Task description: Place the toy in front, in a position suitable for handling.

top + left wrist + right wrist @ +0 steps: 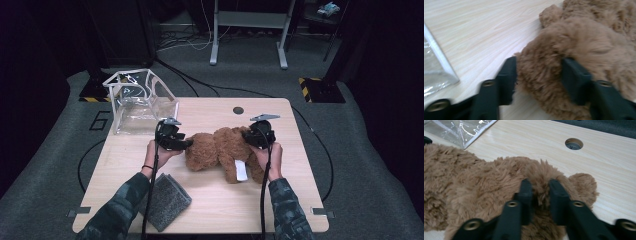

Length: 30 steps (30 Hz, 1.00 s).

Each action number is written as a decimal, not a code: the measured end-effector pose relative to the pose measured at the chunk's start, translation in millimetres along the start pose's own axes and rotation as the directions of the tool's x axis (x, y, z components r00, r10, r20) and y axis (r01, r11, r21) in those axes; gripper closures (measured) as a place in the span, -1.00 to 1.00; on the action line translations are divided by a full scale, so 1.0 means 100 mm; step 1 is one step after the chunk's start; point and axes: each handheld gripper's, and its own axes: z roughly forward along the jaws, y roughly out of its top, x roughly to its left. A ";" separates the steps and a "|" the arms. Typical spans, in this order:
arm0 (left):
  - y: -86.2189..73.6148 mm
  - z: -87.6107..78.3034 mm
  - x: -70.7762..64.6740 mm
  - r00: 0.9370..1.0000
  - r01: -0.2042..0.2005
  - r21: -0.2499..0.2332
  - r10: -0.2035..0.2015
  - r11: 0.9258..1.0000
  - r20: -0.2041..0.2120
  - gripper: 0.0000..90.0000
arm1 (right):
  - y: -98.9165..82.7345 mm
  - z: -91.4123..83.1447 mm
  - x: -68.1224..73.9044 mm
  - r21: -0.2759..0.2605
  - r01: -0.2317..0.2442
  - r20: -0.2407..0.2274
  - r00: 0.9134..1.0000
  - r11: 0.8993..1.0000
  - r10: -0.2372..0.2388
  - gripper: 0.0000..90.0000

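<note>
Where the person's sleeves come in at the near edge of the table (215, 210), a grey felt pouch (167, 200) lies flat beside the left forearm, apart from everything else. Past it, in the middle of the table, a brown plush bear (222, 150) lies on its side, shaggy and soft, with a white tag (241, 171) hanging from its near side. The left gripper (186, 144) meets the bear's left end, jaws standing part open around a fat lump of fur; in the left gripper view the left gripper (537, 75) has fur filling the gap and both pads seem to touch it, though blur makes it hard to tell how firmly they press. The right gripper (250, 136) sits at the bear's right end, and the right gripper view shows the right gripper (540, 192) with jaws narrow, pinching a tuft of fur near a round ear (584, 183). Farther back, at the far left corner, a clear plastic bag (140, 102) with white edging stands open and looks to hold nothing. A round cable hole (238, 110) lies near the far edge.
</note>
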 end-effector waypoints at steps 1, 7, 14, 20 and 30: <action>-0.01 -0.02 0.02 1.000 0.018 0.000 -0.018 1.000 0.003 -0.13 | 0.00 0.00 0.00 0.000 0.000 0.000 1.000 1.000 0.000 0.55; -0.01 -0.16 -0.03 0.998 0.058 -0.043 -0.058 0.997 -0.002 -0.49 | -0.02 -0.12 -0.07 -0.008 -0.022 -0.016 1.000 1.000 0.022 -0.28; 0.03 -0.27 -0.15 0.998 0.064 -0.075 -0.062 0.995 0.017 -0.64 | -0.07 -0.23 -0.12 -0.012 -0.023 -0.048 0.999 1.000 0.023 -0.54; 0.09 -0.18 -0.33 1.000 0.013 -0.050 -0.012 0.999 0.022 -0.68 | -0.06 -0.15 -0.11 0.006 -0.030 -0.059 0.998 1.000 0.030 -0.60; 0.07 0.14 -0.34 0.998 0.025 0.022 -0.026 0.999 0.055 -0.65 | -0.07 0.17 -0.03 0.103 -0.032 -0.081 0.996 0.994 0.041 -0.63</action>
